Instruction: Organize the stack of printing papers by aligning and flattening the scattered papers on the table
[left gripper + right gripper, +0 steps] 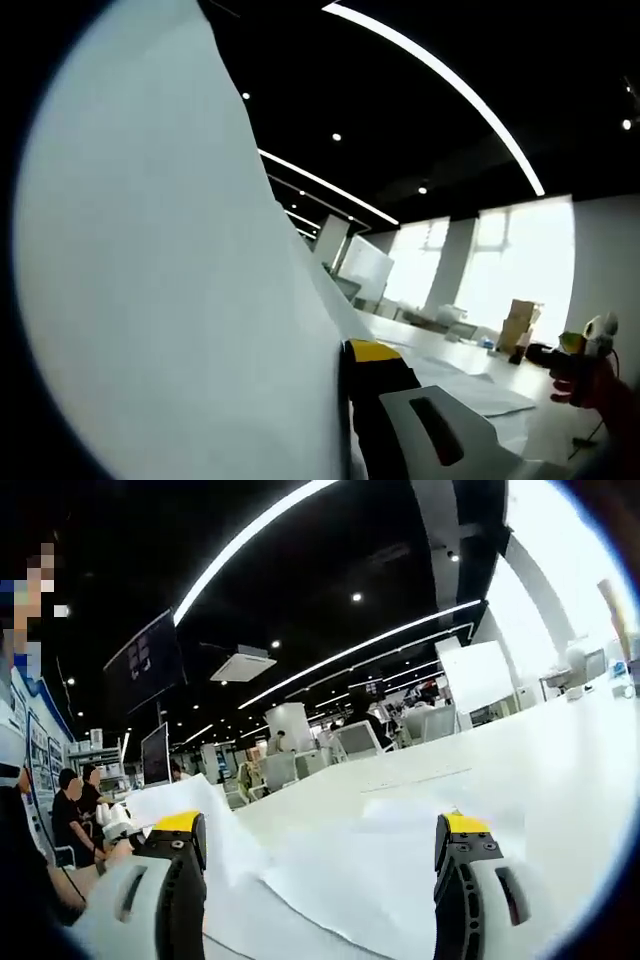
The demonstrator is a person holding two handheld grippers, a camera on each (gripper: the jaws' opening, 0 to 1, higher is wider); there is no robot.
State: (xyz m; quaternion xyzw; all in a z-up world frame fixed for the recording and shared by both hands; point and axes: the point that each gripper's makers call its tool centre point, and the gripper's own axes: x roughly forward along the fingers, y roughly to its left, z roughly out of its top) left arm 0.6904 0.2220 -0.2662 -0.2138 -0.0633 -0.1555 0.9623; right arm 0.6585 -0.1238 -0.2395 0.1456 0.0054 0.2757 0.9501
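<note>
In the left gripper view a sheet of paper stands lifted, its face pressed close against the camera and covering the left side. The left gripper has one yellow-tipped jaw showing right against the sheet's edge; the other jaw is probably behind the paper, so the gripper looks clamped on the sheet, though the hidden jaw makes that a judgement. Further off on the table lie more loose sheets, flat and spread.

In the right gripper view the right gripper has its jaws wide apart with nothing between them. It looks low across the white table, where scattered papers lie just ahead of and between the jaws, one curling up at the left. People sit at desks far to the left.

The relation that matters: the lifted sheet hangs from the left gripper above the table, while the flat papers lie straight ahead of the right gripper, which is nearer to them. The held sheet likely needs lowering onto them, edges matched.
</note>
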